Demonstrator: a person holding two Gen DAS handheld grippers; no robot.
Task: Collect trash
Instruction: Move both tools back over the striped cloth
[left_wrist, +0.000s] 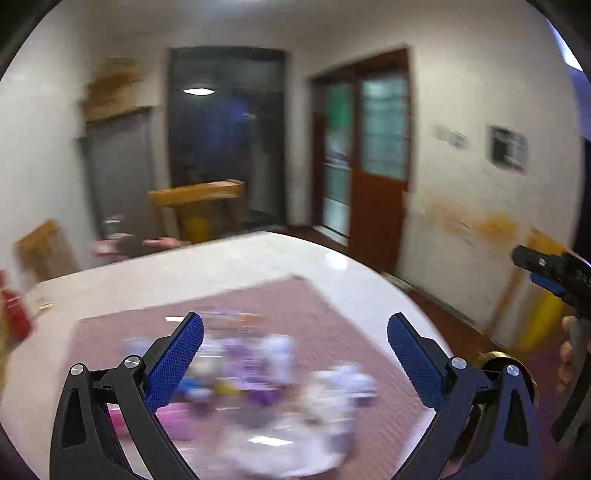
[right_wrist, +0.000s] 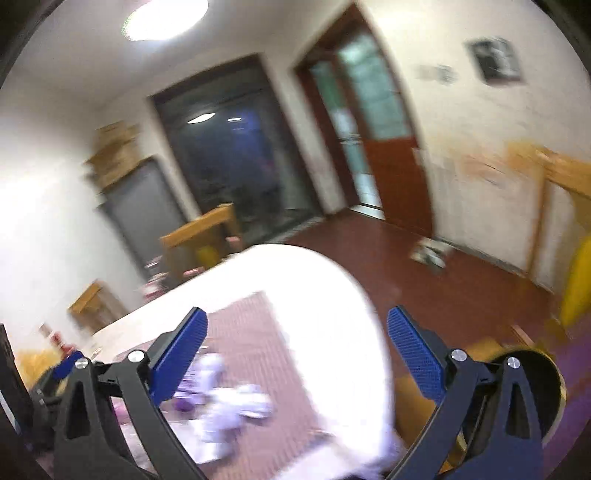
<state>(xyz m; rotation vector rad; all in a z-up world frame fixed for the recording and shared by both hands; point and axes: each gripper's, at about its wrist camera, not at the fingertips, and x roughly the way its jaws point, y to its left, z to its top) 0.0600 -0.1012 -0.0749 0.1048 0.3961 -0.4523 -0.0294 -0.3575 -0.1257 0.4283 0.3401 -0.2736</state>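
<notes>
A white counter is filling the lower half of both wrist views, with a reddish-brown woven mat lying across its near part. On that mat a loose heap of trash is sitting: purple, white and pink wrappers and packets, too smeared by blur to tell apart or to count. No single long axis is showing; the heap is spreading wider across the view than it is deep.

The left gripper is pointing over the counter and slightly downward, and its blue fingers are standing spread wide with nothing between the pads. The heap is lying straight ahead of it and below, centred in the gap between the fingers. The right gripper is likewise standing wide with nothing held. From it the trash is lying low and toward its left finger, while the counter's edge is running through the middle of the gap and red floor is showing beyond the right finger.

Judging by this, the left hand is the better aligned of the two: it is needing only to drop forward and down onto the heap, whereas the right would be needing to swing leftward over the mat first. In the left view the right gripper is appearing at the far right edge, well apart from the heap.
</notes>
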